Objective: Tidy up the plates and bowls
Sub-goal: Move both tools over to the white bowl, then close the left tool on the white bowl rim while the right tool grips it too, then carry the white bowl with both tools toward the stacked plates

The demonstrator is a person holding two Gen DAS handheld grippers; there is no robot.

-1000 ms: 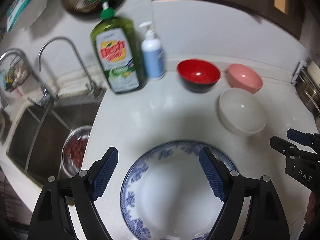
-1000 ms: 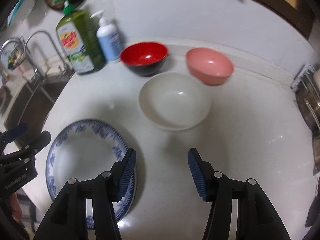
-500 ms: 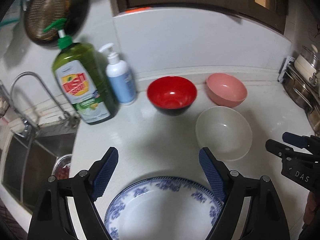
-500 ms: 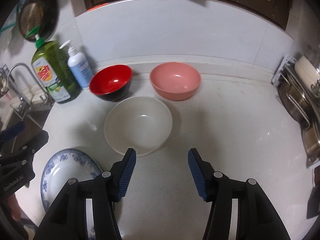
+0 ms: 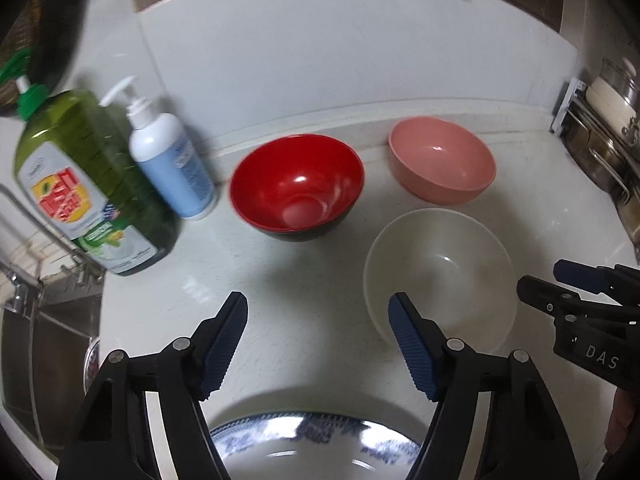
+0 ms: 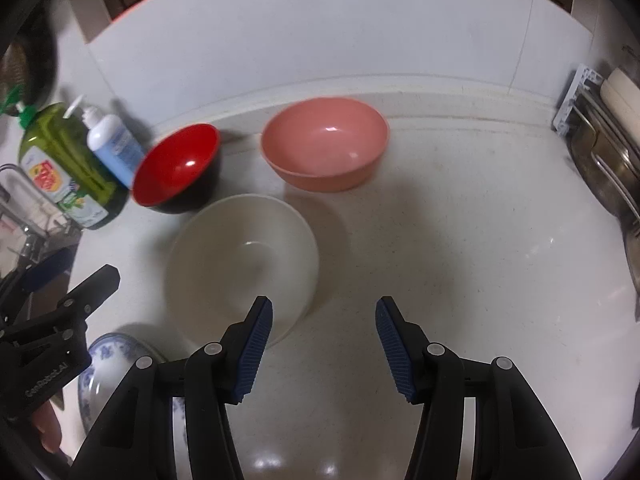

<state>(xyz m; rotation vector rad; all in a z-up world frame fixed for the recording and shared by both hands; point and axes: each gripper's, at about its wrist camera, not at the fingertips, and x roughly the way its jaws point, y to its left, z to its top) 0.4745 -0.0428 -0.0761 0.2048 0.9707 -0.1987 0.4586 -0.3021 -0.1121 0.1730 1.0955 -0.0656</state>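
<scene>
Left gripper is hanging over a pale speckled countertop, jaws spread wide, nothing between them; right gripper likewise gaping, holding nothing, over bare counter. Blue-patterned plate is lying just under and behind the left jaws, its rim showing between the finger bases. White bowl is sitting just ahead-right of the left jaws, its near rim behind the right finger's tip; from the right wrist it is lying ahead-left, its edge passing behind the left finger's tip. Red bowl is resting farther ahead, pink bowl ahead-right, both upright near the white tiled backsplash. Green dish-soap bottle and white pump bottle are standing ahead-left, touching or nearly so. Sink with faucet is lying far left; metal dish rack far right. Both grippers are pointing forward and downward, side by side.
</scene>
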